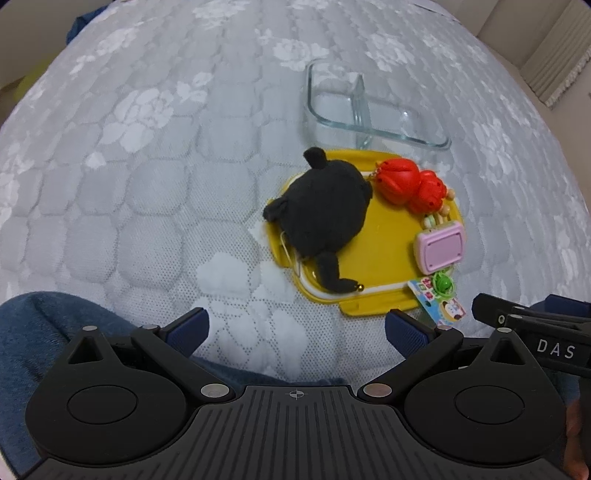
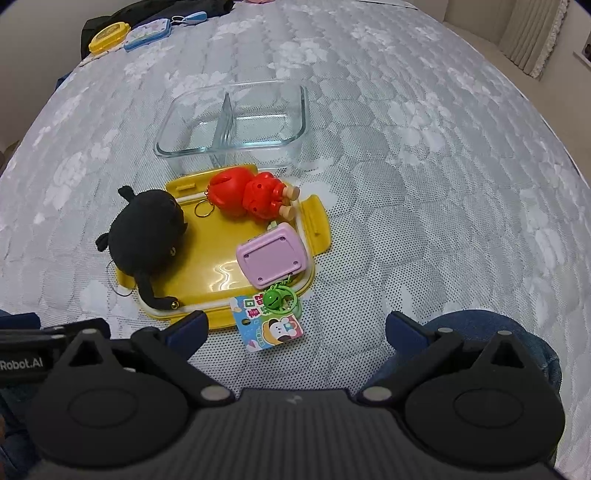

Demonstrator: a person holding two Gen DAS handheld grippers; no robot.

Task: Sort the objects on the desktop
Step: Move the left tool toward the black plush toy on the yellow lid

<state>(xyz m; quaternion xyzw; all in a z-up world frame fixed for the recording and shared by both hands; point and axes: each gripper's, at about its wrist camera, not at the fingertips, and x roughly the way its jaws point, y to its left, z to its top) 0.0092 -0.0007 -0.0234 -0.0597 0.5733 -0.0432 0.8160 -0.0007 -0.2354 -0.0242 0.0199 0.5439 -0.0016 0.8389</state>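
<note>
you're holding both grippers, left gripper (image 1: pixel 297 325) and right gripper (image 2: pixel 295 326), spread and empty, facing toys on the yellow lid (image 2: pixel 218 273); the divided glass dish (image 2: pixel 236 122) is sitting empty.

A black plush toy (image 2: pixel 147 230), a red plastic figure (image 2: pixel 251 195) and a pink plastic case (image 2: pixel 271 254) lie on a yellow lid (image 2: pixel 214 273); behind it stands a clear glass two-compartment container (image 2: pixel 236 122), empty.

Grey quilted floral bedspread (image 2: pixel 424 155), beige curtain (image 2: pixel 532 33) far right, pale wall
</note>
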